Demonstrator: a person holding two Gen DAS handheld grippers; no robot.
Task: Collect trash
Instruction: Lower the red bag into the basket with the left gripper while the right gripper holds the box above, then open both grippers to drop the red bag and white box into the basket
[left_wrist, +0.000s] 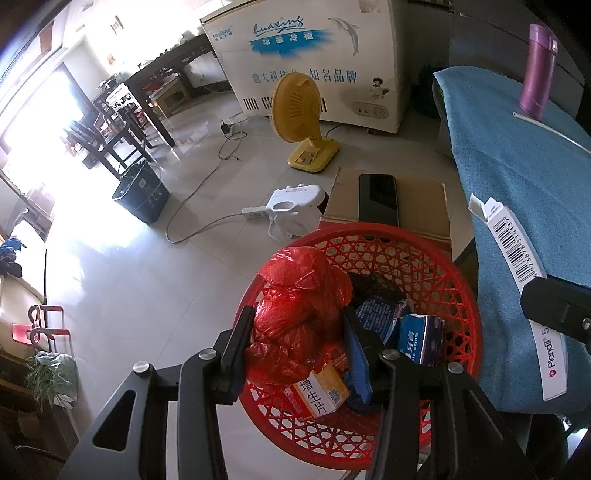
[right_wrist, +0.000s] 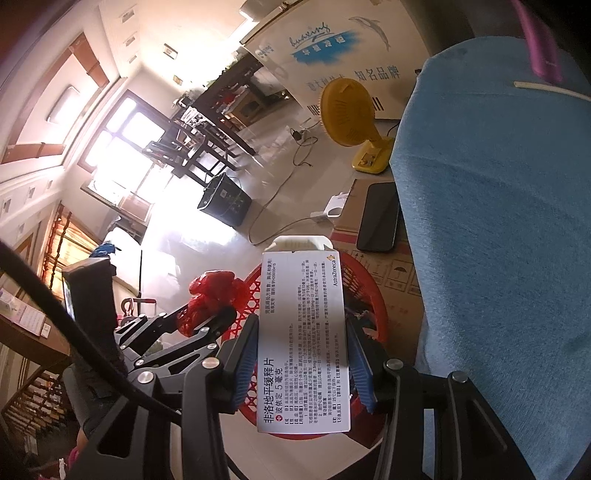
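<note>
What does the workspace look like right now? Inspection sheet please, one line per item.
Surface: blue cloth-covered table; pale tiled floor beside it.
Job's things: red mesh basket on the floor holding small cartons; red plastic bag; white medicine box.
Clutter: purple flask and a white strip on the cloth; black phone on a cardboard box.
Grippers: left claw shut on the red plastic bag over the basket; right claw shut on the white medicine box.
Cables: grey power-strip cord across the floor.
Surroundings: yellow fan, white chest freezer, dark bin, dining table and chairs.
</note>
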